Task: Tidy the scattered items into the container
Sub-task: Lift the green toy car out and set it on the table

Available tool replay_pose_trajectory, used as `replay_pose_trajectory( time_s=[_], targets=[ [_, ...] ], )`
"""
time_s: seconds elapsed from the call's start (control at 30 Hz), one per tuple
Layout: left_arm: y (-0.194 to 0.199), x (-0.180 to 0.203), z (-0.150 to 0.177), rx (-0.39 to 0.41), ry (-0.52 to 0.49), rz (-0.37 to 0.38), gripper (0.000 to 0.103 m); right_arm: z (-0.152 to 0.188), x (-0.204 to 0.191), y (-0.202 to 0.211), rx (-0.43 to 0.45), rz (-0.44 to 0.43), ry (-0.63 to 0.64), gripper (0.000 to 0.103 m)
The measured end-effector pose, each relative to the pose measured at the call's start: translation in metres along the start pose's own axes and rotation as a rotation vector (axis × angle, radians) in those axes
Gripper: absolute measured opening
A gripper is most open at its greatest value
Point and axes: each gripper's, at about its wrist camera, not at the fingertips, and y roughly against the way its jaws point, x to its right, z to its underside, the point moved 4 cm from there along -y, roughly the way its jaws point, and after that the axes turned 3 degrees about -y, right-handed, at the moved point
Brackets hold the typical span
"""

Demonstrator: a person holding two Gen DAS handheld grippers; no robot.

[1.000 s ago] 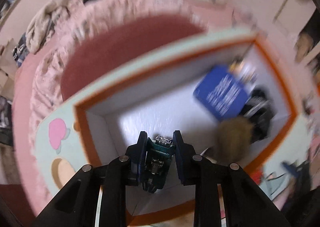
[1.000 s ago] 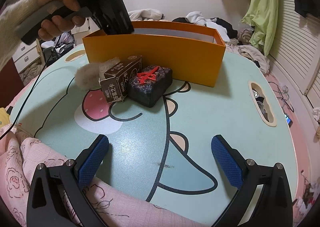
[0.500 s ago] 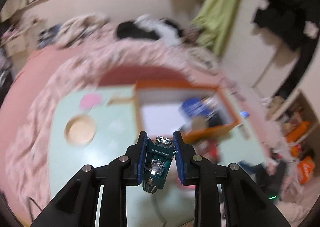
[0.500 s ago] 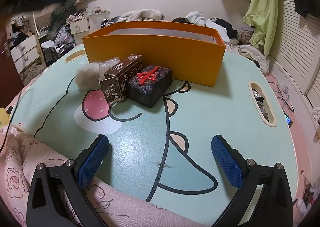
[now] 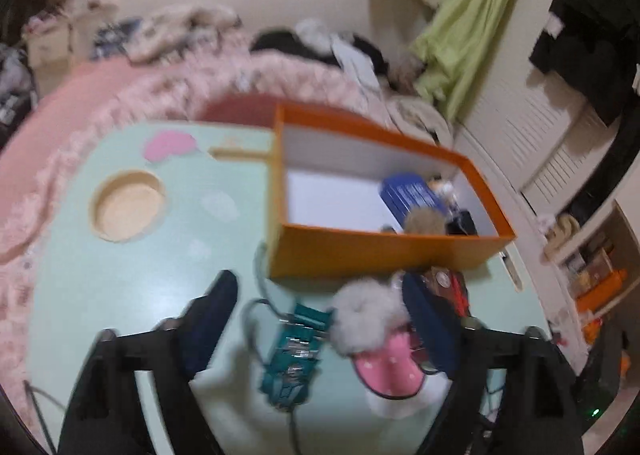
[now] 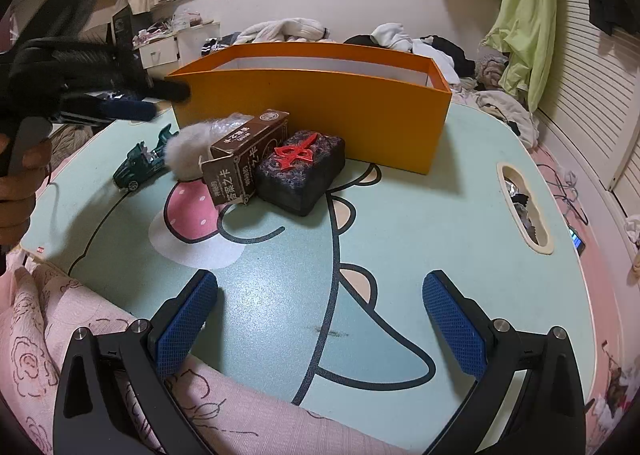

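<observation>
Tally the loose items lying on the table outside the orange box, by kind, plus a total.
Toy car: 1
Grey fluffy pom-pom: 1
Brown card box: 1
Dark block with red emblem: 1
Total: 4 outside the orange box

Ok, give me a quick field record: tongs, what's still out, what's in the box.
left tongs: open, above the toy car
right tongs: open, empty, low over the table
still out: toy car, grey fluff ball, brown carton, dark block
orange box: blue packet, brown fluff ball, dark items
</observation>
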Motion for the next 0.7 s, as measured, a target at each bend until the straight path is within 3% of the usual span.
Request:
replay_pose_trajectory(
  time_s=[0.13,0.2,0.23,0.33,0.37,0.6,0.67,0.7],
  targets=[
    [0.025,-0.006,0.023,0.017,-0.049,-0.042,0.085,0.0,0.0,0.0,0.0,0.0,0.0,0.102],
    [0.035,-0.005,0.042,0.019,-0.094,-0.063,0.093,0.0,0.0,0.0,-0.001,0.0,0.0,0.102],
    [0.036,-0.004,0.051,0.012,-0.115,-0.075,0.103,0.0,0.0,0.0,-0.001,-0.001,0.0,0.102],
    [0.012,-0.003,0.081,-0.086,-0.203,-0.167,0.103,0.0,0.0,0.0,-0.001,0.0,0.0,0.102],
    [0.006,-0.001,0.085,-0.042,-0.224,-0.2,0.103,0.0,0.0,0.0,-0.002,0.0,0.0,0.102],
    [-0.037,-0.011,0.1,-0.05,-0.22,-0.183,0.103,-0.001,0.0,0.003,-0.001,0.006,0.0,0.101],
    [-0.044,-0.015,0.104,-0.047,-0.22,-0.183,0.103,-0.003,0.0,0.007,0.013,-0.012,-0.008,0.087],
    [-0.048,-0.018,0.106,-0.045,-0.219,-0.183,0.103,-0.005,0.0,0.011,0.026,-0.022,-0.016,0.071]
  ],
)
